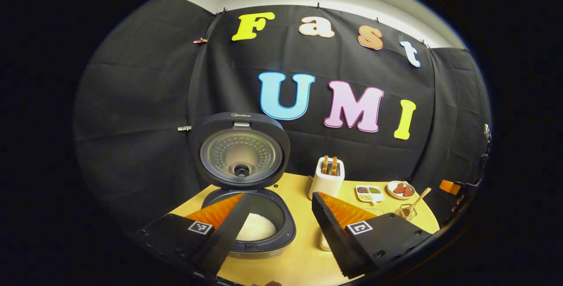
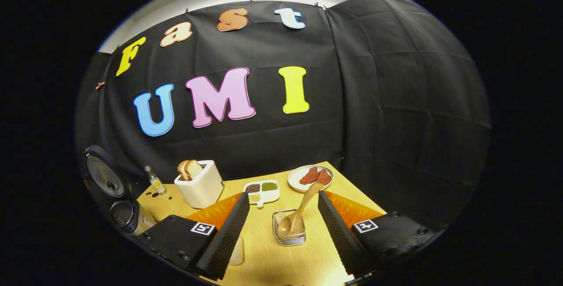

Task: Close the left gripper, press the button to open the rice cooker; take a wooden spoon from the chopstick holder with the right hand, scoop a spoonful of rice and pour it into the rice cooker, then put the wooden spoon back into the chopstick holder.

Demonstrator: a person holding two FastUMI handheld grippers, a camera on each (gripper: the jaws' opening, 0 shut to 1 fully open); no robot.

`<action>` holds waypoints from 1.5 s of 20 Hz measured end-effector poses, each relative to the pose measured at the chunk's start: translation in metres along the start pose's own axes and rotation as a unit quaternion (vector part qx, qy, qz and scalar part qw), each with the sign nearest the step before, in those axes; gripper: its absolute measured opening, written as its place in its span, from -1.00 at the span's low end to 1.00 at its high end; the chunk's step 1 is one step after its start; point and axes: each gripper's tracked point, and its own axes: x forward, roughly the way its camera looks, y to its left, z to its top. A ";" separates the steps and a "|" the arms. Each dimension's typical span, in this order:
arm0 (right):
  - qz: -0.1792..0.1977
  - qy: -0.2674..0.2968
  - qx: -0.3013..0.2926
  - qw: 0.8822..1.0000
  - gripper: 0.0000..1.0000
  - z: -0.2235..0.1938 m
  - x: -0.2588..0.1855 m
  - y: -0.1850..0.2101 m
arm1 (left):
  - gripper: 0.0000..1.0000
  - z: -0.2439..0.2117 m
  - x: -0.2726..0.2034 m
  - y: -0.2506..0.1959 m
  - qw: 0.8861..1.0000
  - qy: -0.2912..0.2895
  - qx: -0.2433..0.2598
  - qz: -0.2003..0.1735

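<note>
Both grippers, left (image 1: 275, 229) and right (image 2: 281, 229), stand with jaws wide apart, holding nothing. The wooden spoon (image 2: 299, 213) leans in the chopstick holder (image 2: 289, 229) on the worktop (image 2: 264, 255); the rice cooker (image 1: 250, 220) gapes, apparently rice inside. A careless sweep could tip the light holder.

Readable marks — one brand word, "Midea", in small light lettering on the dark top edge of the rice cooker's raised lid (image 1: 240, 149), left of centre in the left gripper view. Square black-and-white coded tags sit on both hand-held gripper bodies, low in each view — patterns, not readable text.
</note>
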 end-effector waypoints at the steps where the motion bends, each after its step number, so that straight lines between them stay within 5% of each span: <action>1: -0.004 0.013 0.011 1.000 0.95 -0.006 0.012 -0.008 | 0.91 -0.004 -0.003 -0.007 1.000 0.004 0.000 0.002; 6: -0.003 0.085 0.092 0.992 0.97 -0.040 0.066 -0.034 | 0.91 -0.017 -0.008 -0.031 0.999 0.028 0.008 0.024; 12: 0.006 0.135 0.118 0.984 0.97 -0.080 0.122 -0.044 | 0.91 -0.047 -0.009 -0.065 0.996 0.065 -0.011 0.052; 21: 0.006 0.169 0.171 0.971 0.89 -0.112 0.175 -0.044 | 0.91 -0.081 -0.010 -0.118 0.994 0.102 -0.014 0.038; 23: 0.014 0.178 0.182 0.967 0.65 -0.116 0.178 -0.038 | 0.92 -0.083 -0.012 -0.124 0.993 0.105 -0.016 0.041; 24: 0.011 0.176 0.179 0.968 0.17 -0.114 0.180 -0.040 | 0.91 -0.078 -0.012 -0.126 0.994 0.097 -0.017 0.042; 25: 0.011 0.174 0.181 0.968 0.20 -0.114 0.181 -0.040 | 0.91 -0.075 -0.016 -0.131 0.995 0.090 -0.018 0.037; 26: 0.009 0.175 0.183 0.967 -0.12 -0.112 0.179 -0.040 | 0.91 -0.075 -0.017 -0.135 0.995 0.089 -0.017 0.033; 30: 0.001 0.202 0.194 0.960 -0.62 -0.121 0.174 -0.046 | 0.91 -0.078 -0.022 -0.135 0.996 0.086 -0.016 0.036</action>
